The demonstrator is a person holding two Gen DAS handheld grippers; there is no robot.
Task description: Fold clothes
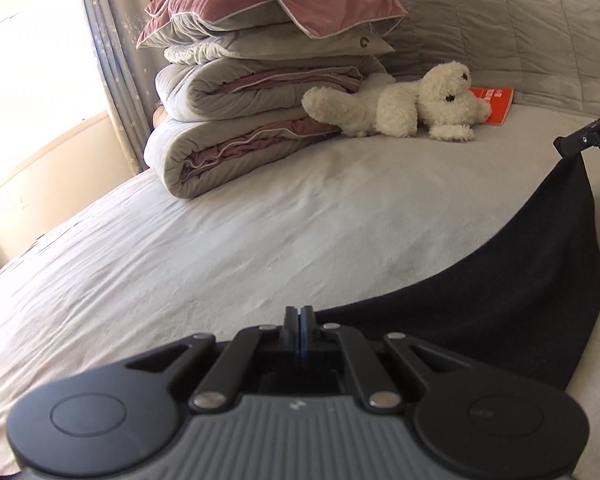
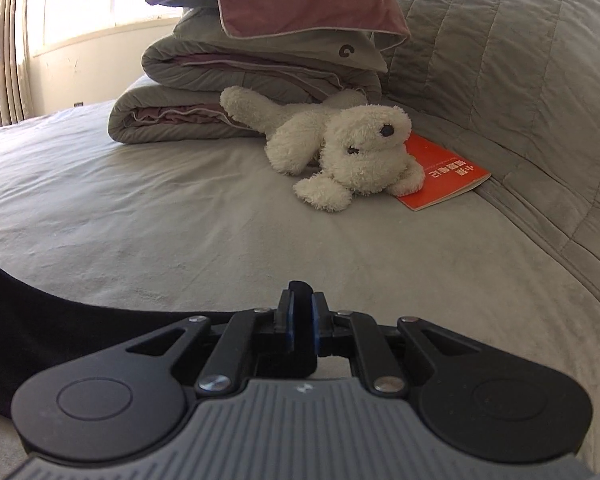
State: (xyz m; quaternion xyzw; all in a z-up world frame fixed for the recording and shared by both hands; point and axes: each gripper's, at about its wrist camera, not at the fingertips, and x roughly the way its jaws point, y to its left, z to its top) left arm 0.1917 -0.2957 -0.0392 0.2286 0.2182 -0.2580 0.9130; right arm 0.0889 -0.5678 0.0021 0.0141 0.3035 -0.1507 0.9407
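Black cloth lifted over the grey-sheeted bed [image 2: 140, 208]
Left claw [image 1: 300, 316] and right claw [image 2: 300, 300] each pinch the black fabric garment [image 1: 500, 280] by an edge

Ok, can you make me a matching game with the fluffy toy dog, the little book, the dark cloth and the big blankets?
Things:
1. toy dog
2. book
3. dark cloth
4. folded blankets

Clues:
A. orange, partly under the toy
B. stacked in a pile with pillows on top
C. white and fluffy, lying on the bed
D. black, held up by both grippers

Pairs: 1-C, 2-A, 3-D, 4-B
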